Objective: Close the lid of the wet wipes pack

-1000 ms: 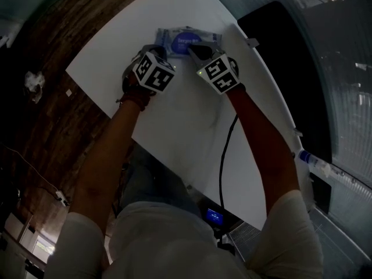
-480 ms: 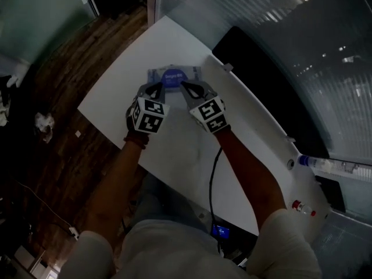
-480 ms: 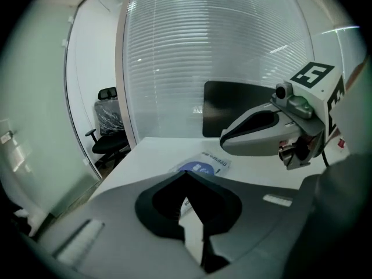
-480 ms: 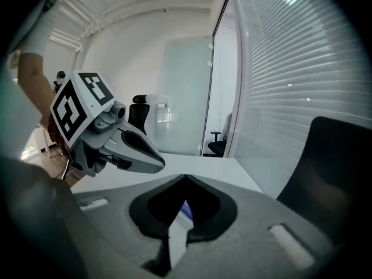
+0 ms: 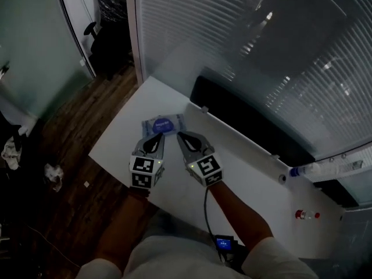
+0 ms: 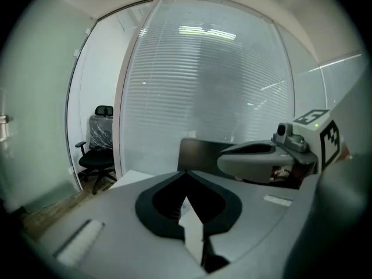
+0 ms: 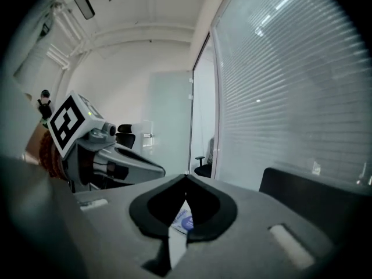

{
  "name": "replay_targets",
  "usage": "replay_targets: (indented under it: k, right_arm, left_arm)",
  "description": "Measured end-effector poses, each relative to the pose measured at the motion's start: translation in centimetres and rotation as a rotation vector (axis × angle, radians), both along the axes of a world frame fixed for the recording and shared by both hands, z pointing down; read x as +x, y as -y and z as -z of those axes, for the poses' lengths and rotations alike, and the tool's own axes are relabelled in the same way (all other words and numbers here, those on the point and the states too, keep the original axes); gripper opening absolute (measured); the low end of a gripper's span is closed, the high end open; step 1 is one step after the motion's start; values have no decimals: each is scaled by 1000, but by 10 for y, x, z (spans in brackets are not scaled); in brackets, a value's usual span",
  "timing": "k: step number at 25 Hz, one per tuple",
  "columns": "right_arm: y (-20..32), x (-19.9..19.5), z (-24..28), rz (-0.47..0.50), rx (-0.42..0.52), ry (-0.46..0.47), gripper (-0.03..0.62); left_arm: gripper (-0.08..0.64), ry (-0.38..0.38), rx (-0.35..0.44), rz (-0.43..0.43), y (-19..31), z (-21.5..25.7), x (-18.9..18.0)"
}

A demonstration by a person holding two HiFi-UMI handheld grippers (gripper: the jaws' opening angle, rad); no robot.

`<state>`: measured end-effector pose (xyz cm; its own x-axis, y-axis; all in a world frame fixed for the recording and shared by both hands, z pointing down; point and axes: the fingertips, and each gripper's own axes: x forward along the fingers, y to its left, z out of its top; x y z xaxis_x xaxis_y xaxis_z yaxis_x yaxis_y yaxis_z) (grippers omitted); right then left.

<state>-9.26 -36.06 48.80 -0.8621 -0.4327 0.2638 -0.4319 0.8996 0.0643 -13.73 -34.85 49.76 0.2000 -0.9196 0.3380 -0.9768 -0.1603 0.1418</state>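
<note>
The wet wipes pack (image 5: pixel 164 124) lies flat on the white table (image 5: pixel 244 182) near its far left end; a blue oval label shows on top and the lid looks flat. My left gripper (image 5: pixel 158 136) sits just short of the pack's near edge, jaws shut and empty. Beside it my right gripper (image 5: pixel 181 135) is also shut and empty, apart from the pack. In the right gripper view a sliver of the pack (image 7: pixel 185 221) shows through the jaw notch, below the right gripper (image 7: pixel 186 180). The left gripper view shows the left gripper (image 6: pixel 186 174) closed at the tip.
A black panel (image 5: pixel 250 121) stands along the table's far edge, before a glass wall with blinds. A bottle (image 5: pixel 308 168) and a small red-capped thing (image 5: pixel 305 215) lie at the right. An office chair (image 5: pixel 96 31) stands on the wood floor to the left. A cable (image 5: pixel 204 208) runs from the right gripper.
Both grippers have drawn back from the pack toward me; the right one no longer rests on its top. The head view has lifted and now takes in the room.
</note>
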Motion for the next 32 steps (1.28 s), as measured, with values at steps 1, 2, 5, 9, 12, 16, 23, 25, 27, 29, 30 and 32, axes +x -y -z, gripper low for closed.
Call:
replay_targets:
  k: [1, 2, 5, 9, 12, 16, 23, 25, 27, 29, 30, 32]
  right_arm:
    - [-9, 0, 11, 5, 23, 15, 0]
    - [-17, 2, 21, 6, 35, 30, 0]
    - [-41, 11, 45, -15, 16, 86, 0]
    - [-76, 29, 72, -62, -26, 156, 0]
    - [-99, 39, 94, -90, -28, 207, 0]
    - [-129, 50, 127, -106, -40, 284, 0]
    - [-167, 72, 159, -139, -26, 335, 0]
    - [-170, 77, 162, -151, -16, 349, 0]
    - [-170, 80, 162, -160, -14, 353, 0]
    - [-170, 82, 163, -170, -8, 351, 0]
    - [-170, 83, 165, -172, -2, 348, 0]
    - [-169, 83, 168, -167, 9, 342, 0]
  left_arm:
    - [2, -17, 14, -10, -4, 10, 5]
    - [2, -30, 26, -16, -9, 19, 10]
    - [2, -50, 70, -34, -25, 49, 24]
    - [2, -87, 117, -51, -54, 82, 42]
    - [3, -114, 154, -48, -74, 103, 48]
    - [3, -182, 180, -50, -103, 123, 58]
    - [3, -232, 227, -72, -148, 140, 80]
    - [3, -253, 230, -76, -149, 143, 83]
    - [3, -254, 237, -82, -149, 146, 86]
    - [3, -243, 246, -88, -149, 150, 86]
    - [3, -236, 250, -90, -149, 152, 85]
    - [3, -232, 250, -92, -148, 154, 85]
